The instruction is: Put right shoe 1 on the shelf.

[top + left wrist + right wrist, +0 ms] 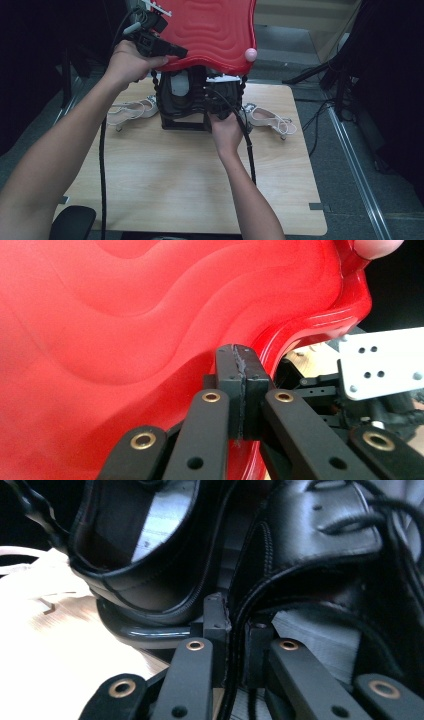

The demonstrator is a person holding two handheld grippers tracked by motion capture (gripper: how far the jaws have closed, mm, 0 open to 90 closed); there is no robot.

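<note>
A red wavy shelf (210, 27) is raised and tilted over a small black shoe rack (182, 124) at the table's far middle. My left gripper (176, 50) holds its lower left rim; in the left gripper view the pads (242, 385) are pressed together at the red shelf's (125, 340) edge. Two black shoes stand on the rack. My right gripper (216, 102) reaches in from the front, and its jaws (235, 630) are shut on the collar of the right black shoe (320, 525). The other black shoe (145, 555) stands just left of it.
A white strappy sandal (131, 110) lies left of the rack and another (270, 119) right of it. A pink knob (250, 54) sits at the red shelf's right corner. The wooden table (170, 190) stretches toward me. Cables and dark stands (345, 75) lie on the floor at right.
</note>
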